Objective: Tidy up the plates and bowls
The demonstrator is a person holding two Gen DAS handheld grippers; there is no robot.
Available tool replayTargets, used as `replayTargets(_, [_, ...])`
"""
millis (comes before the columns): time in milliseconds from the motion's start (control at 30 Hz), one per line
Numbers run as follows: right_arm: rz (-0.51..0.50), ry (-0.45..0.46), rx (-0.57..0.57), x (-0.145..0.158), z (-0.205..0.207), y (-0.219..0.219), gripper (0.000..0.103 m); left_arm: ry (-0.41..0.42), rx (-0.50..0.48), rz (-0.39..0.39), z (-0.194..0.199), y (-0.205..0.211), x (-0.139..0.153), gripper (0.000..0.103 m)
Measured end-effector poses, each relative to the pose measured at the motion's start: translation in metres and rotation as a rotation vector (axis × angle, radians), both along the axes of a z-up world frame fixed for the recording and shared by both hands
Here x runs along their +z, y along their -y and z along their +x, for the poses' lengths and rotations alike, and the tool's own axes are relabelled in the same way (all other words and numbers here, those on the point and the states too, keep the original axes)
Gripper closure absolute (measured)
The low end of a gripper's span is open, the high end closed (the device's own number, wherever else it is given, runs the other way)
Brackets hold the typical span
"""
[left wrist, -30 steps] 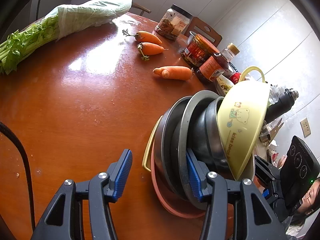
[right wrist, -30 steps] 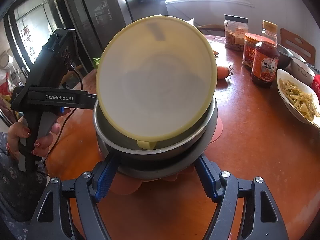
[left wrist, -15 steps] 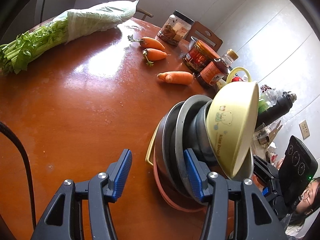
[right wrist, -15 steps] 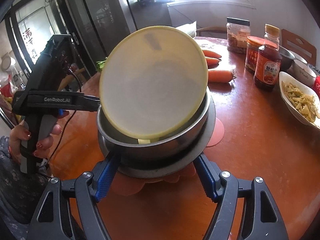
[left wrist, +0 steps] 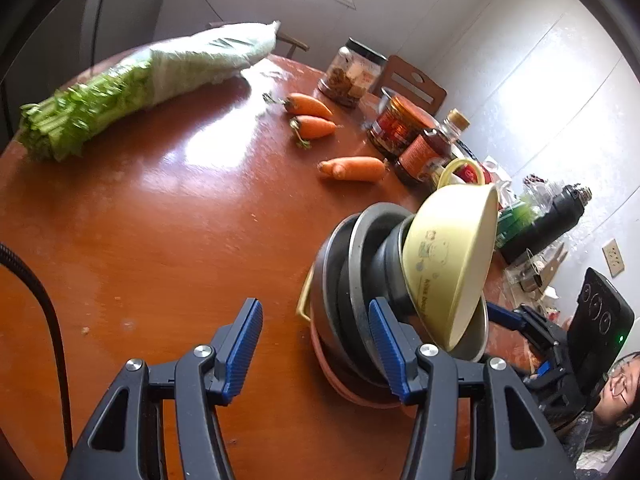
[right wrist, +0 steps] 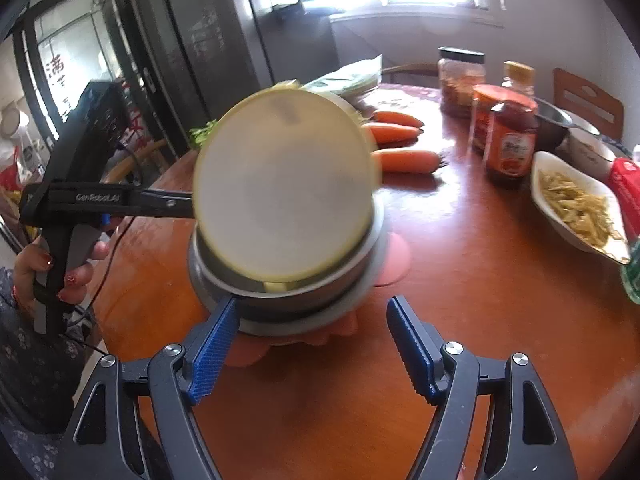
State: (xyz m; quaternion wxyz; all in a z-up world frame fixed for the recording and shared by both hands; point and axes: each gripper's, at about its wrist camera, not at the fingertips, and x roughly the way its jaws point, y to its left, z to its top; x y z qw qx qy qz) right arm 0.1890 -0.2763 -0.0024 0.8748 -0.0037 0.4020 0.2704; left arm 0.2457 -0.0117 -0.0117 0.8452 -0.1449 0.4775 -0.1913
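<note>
So my left gripper (left wrist: 316,344) and right gripper (right wrist: 310,350) both gape empty beside the dish stack (right wrist: 288,300), yellow bowl (right wrist: 282,192) tilted on top.

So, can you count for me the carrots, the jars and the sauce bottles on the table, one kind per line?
carrots: 3
jars: 2
sauce bottles: 1
Total: 6

On the round brown wooden table (left wrist: 160,240) lie 3 orange carrots (left wrist: 352,168), a plastic-wrapped bundle of green celery (left wrist: 132,92), 2 red-labelled jars (right wrist: 490,120), a brown sauce bottle (right wrist: 512,144) and a white dish of yellowish shredded food (right wrist: 576,204).
</note>
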Motion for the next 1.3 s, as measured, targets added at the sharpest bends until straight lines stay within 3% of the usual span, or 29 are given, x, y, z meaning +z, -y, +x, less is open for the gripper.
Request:
replayTargets(233, [0.06, 0.057, -0.186, 0.017, 0.028, 0.045, 0.026, 0.099, 0.108, 0.104, -0.023, -0.013, 0.018, 0.047])
replayTargets(300, [0.109, 0.019, -0.213, 0.016, 0.041, 0.052, 0.026, 0.129, 0.138, 0.128, -0.03, -0.014, 0.022, 0.046])
replayTargets(533, [0.19, 0.015, -0.001, 0.012, 0.041, 0.022, 0.026, 0.132, 0.131, 0.104, -0.038, -0.011, 0.017, 0.044])
replayTargets(800, [0.11, -0.017, 0.039, -0.005, 0.059, -0.011, 0.024, 0.157, 0.109, 0.199, -0.038, 0.011, 0.012, 0.044])
replayTargets(1300, [0.096, -0.069, 0.015, -0.015, 0.046, -0.021, 0.022, 0.171, 0.09, 0.24, -0.049, 0.022, 0.012, 0.041])
